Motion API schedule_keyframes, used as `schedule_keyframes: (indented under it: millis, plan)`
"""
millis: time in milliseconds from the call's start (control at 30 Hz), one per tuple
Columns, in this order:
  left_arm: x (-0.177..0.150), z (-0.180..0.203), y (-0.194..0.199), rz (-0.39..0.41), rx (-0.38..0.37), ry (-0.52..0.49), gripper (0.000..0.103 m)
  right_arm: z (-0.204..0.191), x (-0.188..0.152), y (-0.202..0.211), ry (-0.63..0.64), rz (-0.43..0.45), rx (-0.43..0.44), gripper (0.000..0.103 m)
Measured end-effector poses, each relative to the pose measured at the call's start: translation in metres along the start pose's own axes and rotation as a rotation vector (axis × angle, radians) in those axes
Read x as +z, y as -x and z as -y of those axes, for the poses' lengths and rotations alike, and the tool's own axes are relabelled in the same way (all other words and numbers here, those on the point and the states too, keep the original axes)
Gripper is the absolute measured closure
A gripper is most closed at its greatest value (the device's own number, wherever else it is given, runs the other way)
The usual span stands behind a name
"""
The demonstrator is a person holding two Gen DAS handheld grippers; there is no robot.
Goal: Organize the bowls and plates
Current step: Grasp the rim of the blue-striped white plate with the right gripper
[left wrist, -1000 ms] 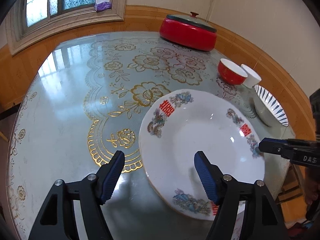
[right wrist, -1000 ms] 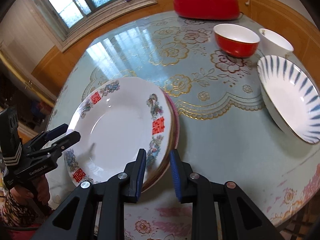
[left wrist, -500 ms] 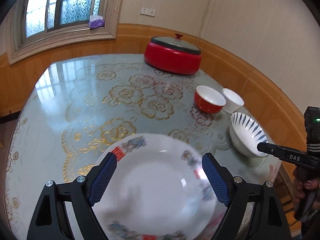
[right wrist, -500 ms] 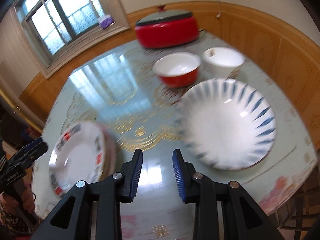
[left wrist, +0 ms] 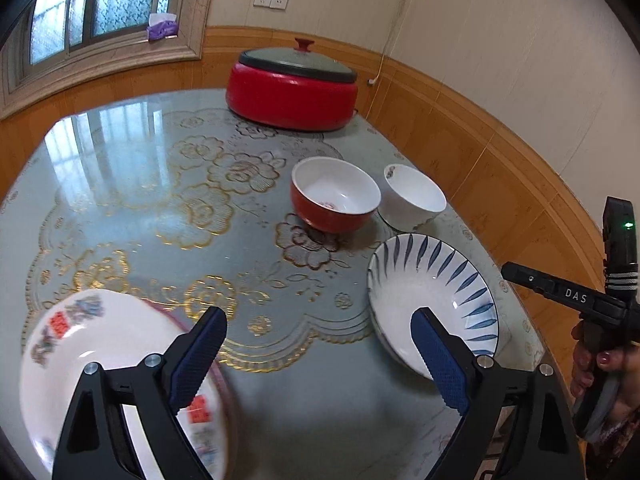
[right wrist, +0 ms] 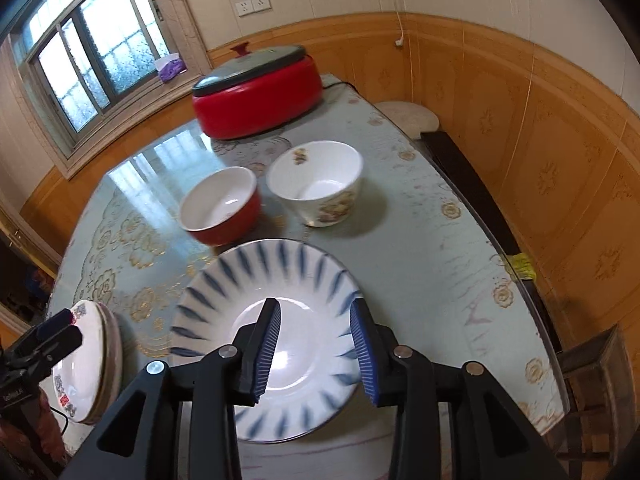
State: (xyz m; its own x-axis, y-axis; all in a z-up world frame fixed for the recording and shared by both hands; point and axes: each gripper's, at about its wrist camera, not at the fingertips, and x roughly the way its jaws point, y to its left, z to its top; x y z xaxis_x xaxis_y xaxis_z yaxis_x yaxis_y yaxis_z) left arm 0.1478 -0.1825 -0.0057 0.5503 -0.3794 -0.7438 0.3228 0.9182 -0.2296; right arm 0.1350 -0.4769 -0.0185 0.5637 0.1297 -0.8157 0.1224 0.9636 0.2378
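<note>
A stack of white plates with red characters (left wrist: pixel 84 364) (right wrist: pixel 86 364) lies at the table's near left. A blue-striped white bowl (left wrist: pixel 430 300) (right wrist: pixel 272 320) sits near the right edge, with a red bowl (left wrist: pixel 334 194) (right wrist: pixel 220 210) and a white flowered bowl (left wrist: pixel 414 198) (right wrist: pixel 318 182) behind it. My left gripper (left wrist: pixel 318 360) hovers above the table between the stack and the striped bowl, jaws wide and still opening, nothing between them. My right gripper (right wrist: pixel 316 348) hangs over the striped bowl, jaws opening, empty.
A red lidded electric pot (left wrist: pixel 292 88) (right wrist: pixel 256 96) stands at the back of the glass-topped table (left wrist: pixel 140 184). Wood-panelled wall runs close along the right edge. A dark bench with a cushion (right wrist: pixel 406 116) sits beside the table. A tissue pack (left wrist: pixel 162 28) rests on the windowsill.
Both grippers have left the plate stack and swung right toward the bowls. The left jaws spread wider; the right jaws parted from nearly shut. The stack stays on the table.
</note>
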Motion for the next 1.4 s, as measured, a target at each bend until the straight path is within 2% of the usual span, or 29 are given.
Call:
schedule_keyframes:
  millis: [133, 333, 600, 700, 767, 867, 900, 1000, 1067, 1233, 1400]
  plan:
    - [0.000, 0.019, -0.029, -0.055, 0.017, 0.018, 0.009, 0.022, 0.004, -0.022, 0.009, -0.071, 0.029, 0.066]
    - [-0.006, 0.034, -0.066, -0.117, 0.072, 0.061, 0.009, 0.031, 0.004, -0.048, 0.042, -0.154, 0.100, 0.066]
    - [-0.013, 0.052, -0.093, -0.148, 0.143, 0.000, 0.011, 0.035, 0.002, -0.076, 0.033, -0.227, 0.167, 0.067]
    - [-0.015, 0.055, -0.099, -0.162, 0.143, -0.009, 0.023, 0.032, 0.002, -0.082, 0.051, -0.245, 0.198, 0.073]
    - [-0.017, 0.056, -0.106, -0.181, 0.134, -0.013, 0.040, 0.029, 0.001, -0.087, 0.062, -0.271, 0.216, 0.079]
    - [-0.020, 0.056, -0.118, -0.221, 0.120, -0.011, 0.056, 0.025, -0.002, -0.094, 0.089, -0.295, 0.207, 0.087]
    - [-0.021, 0.057, -0.118, -0.216, 0.102, -0.009, 0.058, 0.024, -0.002, -0.095, 0.099, -0.294, 0.202, 0.088]
    - [-0.022, 0.065, -0.119, -0.195, 0.092, -0.066, 0.074, 0.025, -0.002, -0.097, 0.091, -0.286, 0.215, 0.088]
    - [-0.023, 0.072, -0.119, -0.184, 0.107, -0.118, 0.074, 0.024, -0.003, -0.096, 0.098, -0.277, 0.210, 0.088]
    - [-0.023, 0.061, -0.115, -0.208, 0.070, -0.068, 0.079, 0.017, -0.005, -0.094, 0.110, -0.276, 0.195, 0.088]
    - [-0.027, 0.054, -0.100, -0.188, 0.104, -0.096, 0.079, 0.003, -0.011, -0.089, 0.136, -0.269, 0.196, 0.088]
